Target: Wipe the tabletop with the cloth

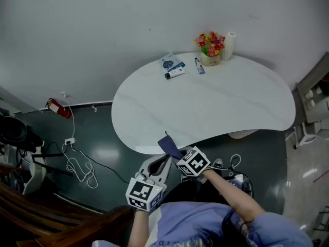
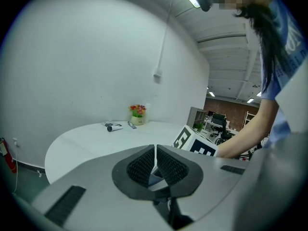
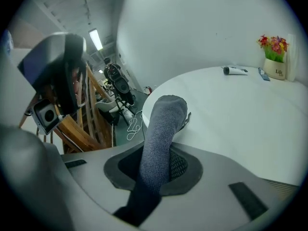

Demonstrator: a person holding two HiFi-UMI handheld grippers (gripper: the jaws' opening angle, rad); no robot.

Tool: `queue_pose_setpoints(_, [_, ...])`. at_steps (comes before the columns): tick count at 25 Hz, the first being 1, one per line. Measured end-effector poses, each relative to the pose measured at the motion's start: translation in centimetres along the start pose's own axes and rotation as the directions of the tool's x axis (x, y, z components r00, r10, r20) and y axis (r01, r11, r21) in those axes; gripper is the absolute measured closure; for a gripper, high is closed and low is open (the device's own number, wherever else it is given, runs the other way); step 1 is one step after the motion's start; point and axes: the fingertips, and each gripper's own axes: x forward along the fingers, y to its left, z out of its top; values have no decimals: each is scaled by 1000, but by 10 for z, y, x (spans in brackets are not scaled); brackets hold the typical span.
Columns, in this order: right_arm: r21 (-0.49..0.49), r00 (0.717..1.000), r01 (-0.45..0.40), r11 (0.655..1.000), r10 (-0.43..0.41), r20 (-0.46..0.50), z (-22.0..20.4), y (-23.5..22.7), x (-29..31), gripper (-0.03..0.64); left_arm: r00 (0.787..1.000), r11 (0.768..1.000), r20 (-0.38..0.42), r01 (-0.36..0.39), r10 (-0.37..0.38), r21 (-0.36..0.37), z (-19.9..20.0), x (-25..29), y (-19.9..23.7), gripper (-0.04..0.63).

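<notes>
The white kidney-shaped tabletop [image 1: 205, 107] lies ahead of me, with both grippers held off its near edge. A dark blue-grey cloth [image 1: 169, 147] sticks up from my right gripper [image 1: 180, 156]. In the right gripper view the cloth [image 3: 161, 129] rises as a rolled strip between the jaws of my right gripper [image 3: 159, 162], which is shut on it. My left gripper [image 1: 165, 162] is just left of it. In the left gripper view my left gripper [image 2: 155, 153] has its pads closed to a thin slit. A blue sliver shows behind them; I cannot tell if it is cloth.
At the table's far edge stand a flower pot [image 1: 209, 46] and a paper roll [image 1: 228, 45], with a packet [image 1: 171, 62] and two tubes [image 1: 175, 73] beside them. A fire extinguisher [image 1: 57, 108] and cables [image 1: 77, 163] lie on the floor left; wooden furniture [image 1: 46, 215] is near left.
</notes>
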Motion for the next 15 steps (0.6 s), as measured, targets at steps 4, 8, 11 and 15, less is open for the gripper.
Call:
queue_pose_setpoints(4, [26, 998, 54, 998, -53, -30, -9, -24, -1, 538, 1000, 1000, -15, 15, -15, 7, 0, 4, -6, 578])
queue_pose_setpoints(8, [40, 993, 113, 993, -111, -39, -20, -58, -18, 538, 1000, 1000, -19, 15, -15, 16, 2, 11, -11, 578])
queue_pose_setpoints(11, [65, 988, 150, 987, -148, -41, -31, -87, -39, 538, 1000, 1000, -21, 14, -13, 21, 6, 22, -16, 578])
queue_pose_setpoints(15, [134, 979, 205, 970, -200, -46, -57, -130, -77, 538, 999, 999, -24, 25, -24, 29, 15, 47, -35, 578])
